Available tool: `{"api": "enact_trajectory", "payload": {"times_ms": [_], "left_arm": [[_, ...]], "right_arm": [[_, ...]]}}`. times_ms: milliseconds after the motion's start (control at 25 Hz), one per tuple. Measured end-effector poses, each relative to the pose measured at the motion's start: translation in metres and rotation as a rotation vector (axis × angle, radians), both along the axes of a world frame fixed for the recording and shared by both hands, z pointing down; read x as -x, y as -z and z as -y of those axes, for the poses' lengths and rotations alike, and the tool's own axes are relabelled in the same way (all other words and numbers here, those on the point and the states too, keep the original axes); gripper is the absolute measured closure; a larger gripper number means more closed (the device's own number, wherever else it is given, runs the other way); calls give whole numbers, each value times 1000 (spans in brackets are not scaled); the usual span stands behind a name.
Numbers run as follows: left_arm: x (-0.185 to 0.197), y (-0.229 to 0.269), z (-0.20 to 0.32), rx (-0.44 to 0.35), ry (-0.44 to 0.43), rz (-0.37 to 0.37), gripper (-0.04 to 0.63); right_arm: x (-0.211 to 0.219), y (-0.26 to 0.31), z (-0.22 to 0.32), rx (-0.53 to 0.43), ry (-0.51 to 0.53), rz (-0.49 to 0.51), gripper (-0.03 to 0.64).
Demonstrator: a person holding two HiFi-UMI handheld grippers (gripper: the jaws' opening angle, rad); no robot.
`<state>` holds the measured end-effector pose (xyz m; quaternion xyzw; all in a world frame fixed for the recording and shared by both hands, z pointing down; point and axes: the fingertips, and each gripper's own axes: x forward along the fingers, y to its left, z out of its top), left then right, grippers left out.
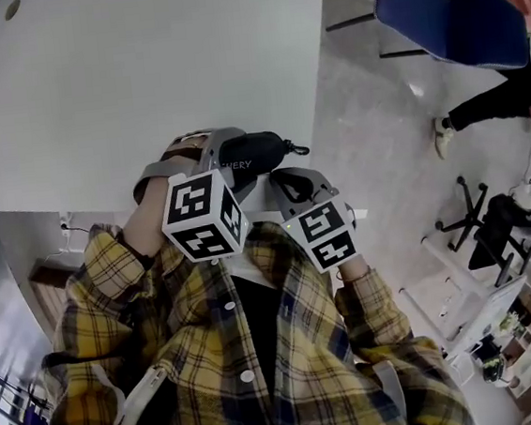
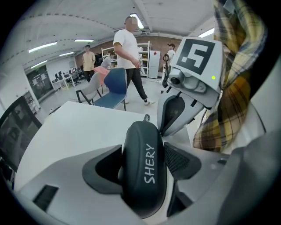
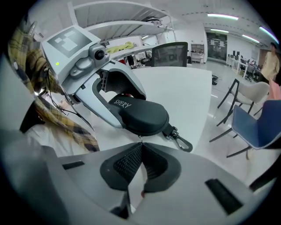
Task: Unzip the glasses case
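Note:
A black glasses case (image 1: 257, 149) marked SHERY lies at the near edge of the white table (image 1: 137, 69). My left gripper (image 1: 210, 152) is shut on the case (image 2: 145, 169), its jaws pressing the case's two long sides. My right gripper (image 1: 286, 184) is beside it, its jaws shut together at the case's (image 3: 141, 115) near rim on the small zipper pull (image 3: 139, 140). A metal clip (image 3: 181, 140) on a short strap hangs from the case's end. In the left gripper view the right gripper (image 2: 174, 112) stands just behind the case.
A blue chair (image 1: 452, 8) and a person's leg (image 1: 481, 104) are on the floor to the right of the table, and an office chair base (image 1: 474, 218) stands nearer. In the left gripper view, people (image 2: 127, 48) walk beyond the table, and a dark monitor (image 2: 17, 127) stands at the left.

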<state>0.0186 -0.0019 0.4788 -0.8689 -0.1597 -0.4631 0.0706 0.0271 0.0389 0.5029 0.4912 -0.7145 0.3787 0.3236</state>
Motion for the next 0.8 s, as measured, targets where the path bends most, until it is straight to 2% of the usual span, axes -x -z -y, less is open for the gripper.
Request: {"api": "enact_trajectory", "payload": {"times_ms": [240,480,800], "left_arm": [[4,-1,0,-12,-11,-11,284],[-1,-2,-1,-13,-19,-12,285],[0,-1,0,-17,-10,-12,285]], "right_arm": [[-27,3,7,-19,112,-120,618],[-48,10,24,-29,317,-216,618],[-46,12,57,-63,577,-292,617]]}}
